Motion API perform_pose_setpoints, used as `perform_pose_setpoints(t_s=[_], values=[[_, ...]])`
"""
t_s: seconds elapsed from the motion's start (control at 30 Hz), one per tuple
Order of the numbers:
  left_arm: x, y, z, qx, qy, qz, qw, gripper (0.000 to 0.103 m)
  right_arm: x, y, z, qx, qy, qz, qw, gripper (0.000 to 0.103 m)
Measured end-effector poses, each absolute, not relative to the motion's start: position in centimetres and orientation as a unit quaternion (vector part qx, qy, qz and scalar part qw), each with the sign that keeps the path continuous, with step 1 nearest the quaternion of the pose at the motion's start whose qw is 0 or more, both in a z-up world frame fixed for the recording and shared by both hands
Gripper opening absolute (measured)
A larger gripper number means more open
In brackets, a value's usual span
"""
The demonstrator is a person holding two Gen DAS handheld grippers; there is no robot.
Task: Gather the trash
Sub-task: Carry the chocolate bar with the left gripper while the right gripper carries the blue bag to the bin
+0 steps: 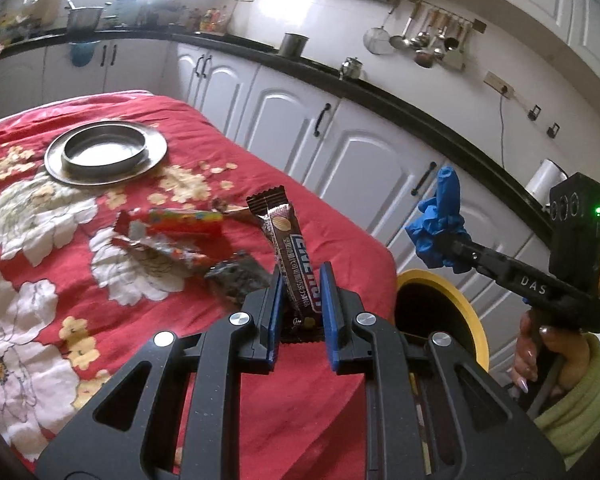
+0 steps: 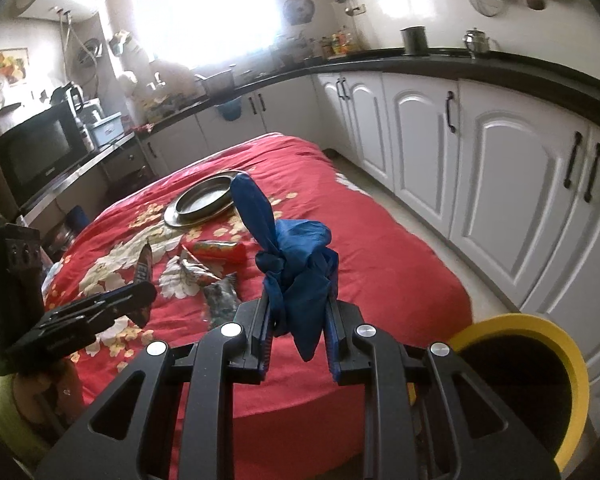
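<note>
The left tool [image 1: 300,292] was clamped on a brown snack wrapper [image 1: 286,248], which stood nearly upright between the blue pads, its long axis running up toward the middle of the left wrist frame. The right tool [image 2: 298,316] was pinched narrow on a crumpled blue glove [image 2: 296,264], one loose finger of it sticking up toward the frame's centre.

What the coming move seemed to turn on was the bin [image 1: 466,312]. In the left wrist view its yellow rim sat low and to the right of the left tool, just past the edge of the bench [image 1: 180,320] with its red flowered cloth. In the right wrist view the bin [image 2: 572,368] filled the lower right corner, just beside the right tool. Judged from that, the right hand was the nearer of the two, and the glove probably needed only a short swing rightward and down before release; the wrapper had farther to travel, across the bench edge.

Farther out on the cloth, left of the left tool, more trash lay uncollected: a dark crumpled packet [image 1: 236,276], a torn foil wrapper [image 1: 160,252] and a red tube-like pack [image 1: 184,220]. Beyond them, upper left, stood a steel plate [image 1: 106,152].
</note>
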State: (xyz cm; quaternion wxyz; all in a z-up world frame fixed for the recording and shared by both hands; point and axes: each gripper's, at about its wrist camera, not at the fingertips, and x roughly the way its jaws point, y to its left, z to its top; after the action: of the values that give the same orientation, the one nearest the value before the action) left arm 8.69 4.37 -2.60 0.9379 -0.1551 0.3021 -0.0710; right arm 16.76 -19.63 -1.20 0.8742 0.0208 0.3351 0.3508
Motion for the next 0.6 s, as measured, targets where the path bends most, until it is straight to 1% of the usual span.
perform_pose_setpoints(t_s=[0.6], values=[[10.0,-2.7,-1.4,-0.101,0.303,-0.144,0.937,0.012,15.7,-26.8,-1.3,0.053,0.319,0.288,0.901,0.021]])
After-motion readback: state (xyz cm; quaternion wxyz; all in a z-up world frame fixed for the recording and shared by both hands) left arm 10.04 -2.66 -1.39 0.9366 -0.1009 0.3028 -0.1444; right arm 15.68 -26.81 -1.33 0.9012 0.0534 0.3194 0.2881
